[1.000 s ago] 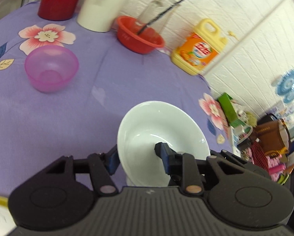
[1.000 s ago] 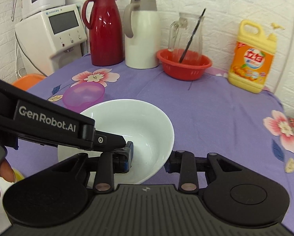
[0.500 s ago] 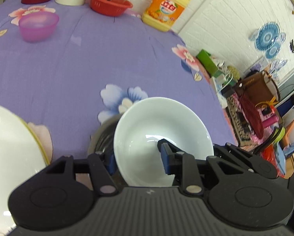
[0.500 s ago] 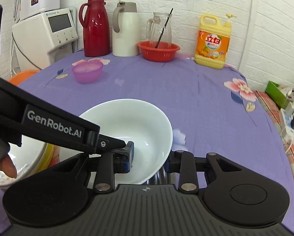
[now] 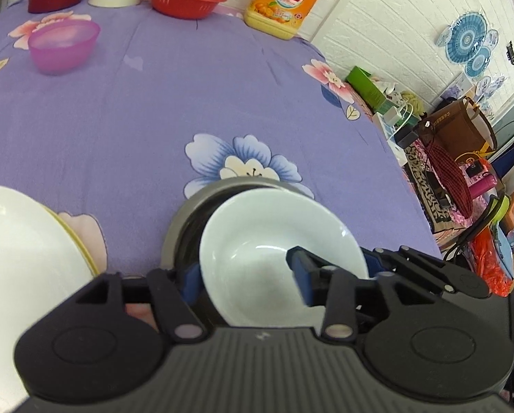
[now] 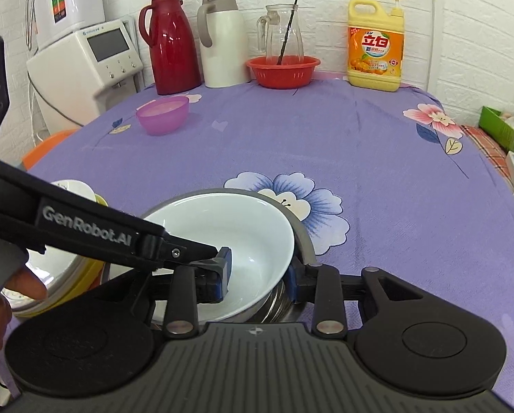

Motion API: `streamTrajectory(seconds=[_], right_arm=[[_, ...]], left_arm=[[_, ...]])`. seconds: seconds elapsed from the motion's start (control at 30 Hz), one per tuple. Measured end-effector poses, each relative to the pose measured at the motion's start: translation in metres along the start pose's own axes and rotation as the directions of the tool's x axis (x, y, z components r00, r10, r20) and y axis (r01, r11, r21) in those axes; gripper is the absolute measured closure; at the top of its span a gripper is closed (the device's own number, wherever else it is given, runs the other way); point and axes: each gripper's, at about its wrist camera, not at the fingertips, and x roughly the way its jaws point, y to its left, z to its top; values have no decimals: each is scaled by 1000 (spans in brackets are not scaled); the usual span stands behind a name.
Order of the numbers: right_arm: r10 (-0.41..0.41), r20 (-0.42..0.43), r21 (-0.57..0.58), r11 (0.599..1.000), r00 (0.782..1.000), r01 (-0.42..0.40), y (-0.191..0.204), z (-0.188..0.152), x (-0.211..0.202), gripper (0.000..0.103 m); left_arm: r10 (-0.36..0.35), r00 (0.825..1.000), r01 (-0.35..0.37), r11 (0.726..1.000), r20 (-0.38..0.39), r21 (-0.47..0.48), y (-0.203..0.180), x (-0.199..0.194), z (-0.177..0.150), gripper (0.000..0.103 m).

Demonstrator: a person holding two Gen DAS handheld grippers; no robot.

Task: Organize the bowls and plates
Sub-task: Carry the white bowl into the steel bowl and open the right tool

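A white bowl [image 5: 274, 241] [image 6: 229, 234] sits tilted inside a grey metal bowl [image 5: 188, 213] [image 6: 301, 234] at the near edge of the purple floral table. My left gripper [image 5: 246, 272] has one finger inside the white bowl and one outside, clamped on its left rim. My right gripper [image 6: 257, 275] straddles the bowl's near right rim the same way. A pink bowl [image 5: 64, 46] [image 6: 162, 114] stands far left. A stack of white and yellow plates [image 5: 23, 258] [image 6: 74, 268] lies to the left.
Along the back wall stand a red thermos [image 6: 169, 41], a white jug [image 6: 222, 39], a red basket [image 6: 282, 70] with a glass pitcher, and a yellow detergent bottle [image 6: 375, 46]. A water dispenser [image 6: 85, 62] stands back left. Clutter lies beyond the table's right edge [image 5: 411, 199].
Both grippers carried the white bowl back toward the near edge and lowered it into the grey metal bowl. The plate stack came into view at the left.
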Motion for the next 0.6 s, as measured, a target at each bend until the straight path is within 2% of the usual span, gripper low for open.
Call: streamTrajectory(seconds=[0.07, 0.1, 0.17, 0.23, 0.3, 0.4, 0.5, 0.6], right_arm=[[6, 33, 21, 1000, 999, -7, -4, 2, -7, 42], [8, 45, 36, 999, 999, -10, -7, 3, -11, 33], [-12, 69, 36, 999, 998, 10, -10, 6, -17, 21], [-33, 90, 33, 999, 995, 30, -12, 7, -23, 4], [-36, 101, 31, 999, 994, 33, -14, 9, -25, 0], [-37, 99, 15, 999, 994, 35, -14, 11, -26, 0], [-28, 90, 2, 1000, 996, 28, -13, 13, -23, 0], [-17, 73, -6, 1000, 997, 17, -10, 16, -16, 0]], left_arm=[[-14, 1000, 14, 1000, 12, -1, 0, -8, 4, 33], [-24, 1000, 24, 1000, 16, -5, 1, -13, 6, 29], [-43, 998, 43, 999, 38, -9, 3, -23, 11, 27], [-48, 996, 48, 999, 72, -5, 4, -33, 16, 27], [-34, 995, 35, 999, 98, -2, 8, -43, 21, 27], [-4, 992, 5, 1000, 124, -10, 20, -51, 27, 27], [73, 987, -71, 997, 143, -14, 37, -58, 31, 27], [163, 972, -167, 986, 166, 9, 51, -62, 33, 27]])
